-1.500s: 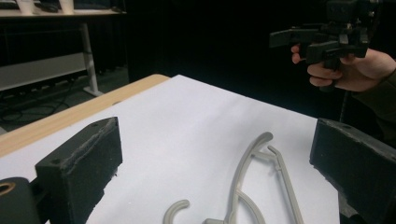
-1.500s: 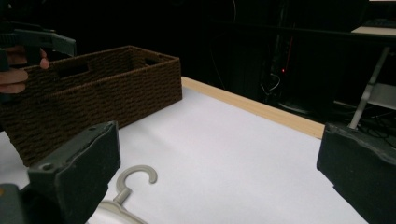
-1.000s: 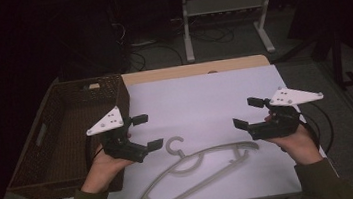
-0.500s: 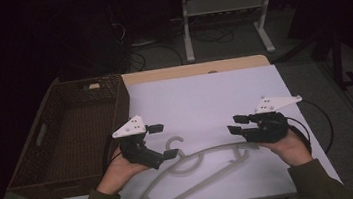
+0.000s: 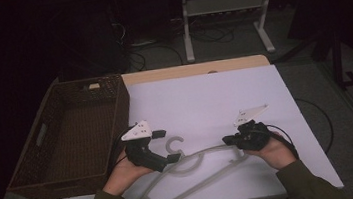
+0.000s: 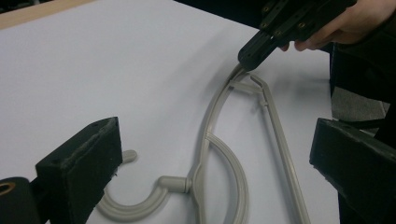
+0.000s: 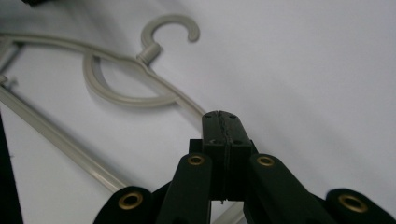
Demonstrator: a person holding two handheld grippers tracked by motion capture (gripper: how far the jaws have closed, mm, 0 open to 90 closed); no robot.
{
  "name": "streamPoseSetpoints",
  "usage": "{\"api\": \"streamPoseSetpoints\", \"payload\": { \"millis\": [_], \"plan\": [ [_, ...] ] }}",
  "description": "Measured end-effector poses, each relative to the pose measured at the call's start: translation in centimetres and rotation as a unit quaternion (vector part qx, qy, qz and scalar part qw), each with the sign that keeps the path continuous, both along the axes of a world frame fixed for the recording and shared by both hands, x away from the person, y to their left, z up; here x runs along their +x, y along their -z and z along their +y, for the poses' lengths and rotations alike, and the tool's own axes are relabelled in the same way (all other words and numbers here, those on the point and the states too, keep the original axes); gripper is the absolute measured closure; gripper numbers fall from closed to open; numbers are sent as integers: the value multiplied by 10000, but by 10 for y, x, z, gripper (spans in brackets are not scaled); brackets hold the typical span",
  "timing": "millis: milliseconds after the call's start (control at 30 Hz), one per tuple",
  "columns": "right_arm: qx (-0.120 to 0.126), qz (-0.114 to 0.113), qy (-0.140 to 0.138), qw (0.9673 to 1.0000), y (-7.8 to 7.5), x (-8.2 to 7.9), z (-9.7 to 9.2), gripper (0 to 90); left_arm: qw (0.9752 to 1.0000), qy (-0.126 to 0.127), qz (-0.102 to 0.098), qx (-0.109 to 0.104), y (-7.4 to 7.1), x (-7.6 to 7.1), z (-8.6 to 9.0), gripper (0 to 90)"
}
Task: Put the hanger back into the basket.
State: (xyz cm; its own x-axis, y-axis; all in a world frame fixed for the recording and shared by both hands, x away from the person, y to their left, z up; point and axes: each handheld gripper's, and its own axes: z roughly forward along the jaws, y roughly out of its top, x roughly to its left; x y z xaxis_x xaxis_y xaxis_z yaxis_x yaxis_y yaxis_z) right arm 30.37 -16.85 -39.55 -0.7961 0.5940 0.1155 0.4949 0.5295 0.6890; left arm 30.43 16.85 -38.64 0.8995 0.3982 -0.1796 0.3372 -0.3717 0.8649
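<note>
While the grey hanger (image 5: 192,170) lies flat, left claw (image 5: 165,145) spread wide near its hook, right claw (image 7: 223,122) pressed together.

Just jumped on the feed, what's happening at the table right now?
A person works a grey plastic hanger lying flat on the white table. The right gripper has its jaws closed at the hanger's right shoulder. The left gripper is open, straddling the hook end. A wicker basket sits to the left.

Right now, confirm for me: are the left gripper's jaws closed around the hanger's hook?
No: in the left gripper view the left gripper stands wide open, with the hanger lying flat on the white table between its jaws.
</note>
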Motion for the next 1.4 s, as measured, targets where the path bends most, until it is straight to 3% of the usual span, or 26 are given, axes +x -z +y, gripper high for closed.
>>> {"api": "streamPoseSetpoints", "payload": {
  "millis": [200,633,1033,1400],
  "plan": [
    [-413,218,-34,9989,15,3,7,892,9999,-18,60,100,4,1,0,20],
    [-790,513,-49,9955,33,9,5,892,9998,-5,110,187,6,1,0,20],
    [-987,452,48,9941,37,11,5,894,9998,6,102,196,6,1,0,20],
    [-932,368,478,9938,37,22,-10,894,9997,12,141,218,6,1,-1,20]
  ]
}}
